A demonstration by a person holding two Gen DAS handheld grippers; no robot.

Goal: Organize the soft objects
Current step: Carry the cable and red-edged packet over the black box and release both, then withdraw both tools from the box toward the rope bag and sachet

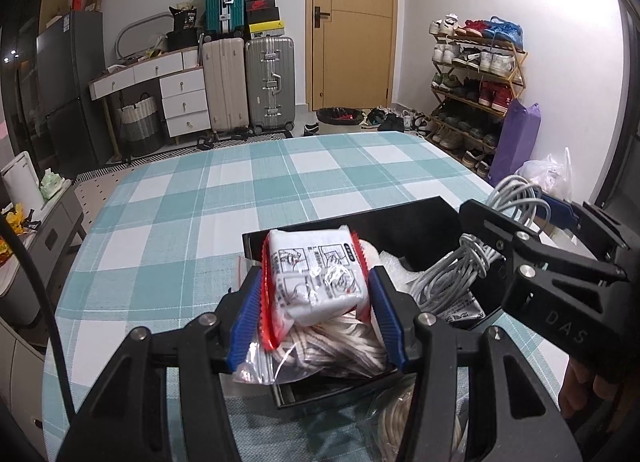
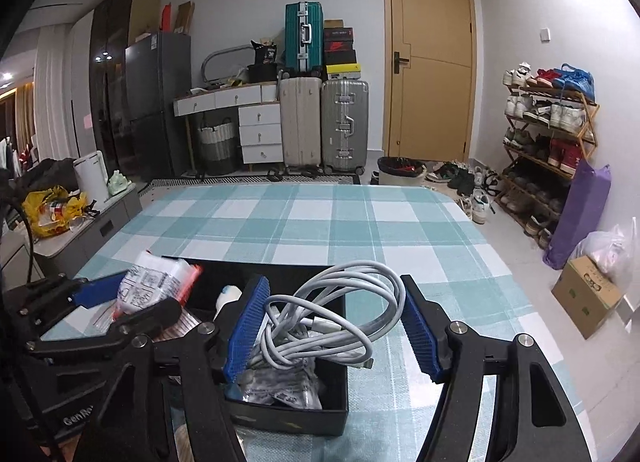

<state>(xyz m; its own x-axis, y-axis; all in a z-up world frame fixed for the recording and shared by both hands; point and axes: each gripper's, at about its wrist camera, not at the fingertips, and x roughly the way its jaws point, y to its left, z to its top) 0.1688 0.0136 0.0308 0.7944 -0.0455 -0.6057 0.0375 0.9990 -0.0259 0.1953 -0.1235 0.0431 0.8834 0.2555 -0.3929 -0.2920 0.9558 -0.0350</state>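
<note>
Only partly visible under the left gripper (image 1: 316, 294)'s clamped packet (image 1: 316, 270), rope (image 1: 336, 346) fills the box (image 1: 420, 222); right gripper (image 2: 336, 326) gapes around cable (image 2: 332, 318).

Glossy plastic packet (image 1: 316, 274); matt black box (image 2: 288, 418); woven checked tablecloth (image 1: 248, 182).

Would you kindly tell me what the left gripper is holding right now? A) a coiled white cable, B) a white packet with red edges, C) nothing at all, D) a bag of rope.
B: the left gripper is shut on the white packet with red edges, its blue pads pressing both sides, above the black box.
</note>
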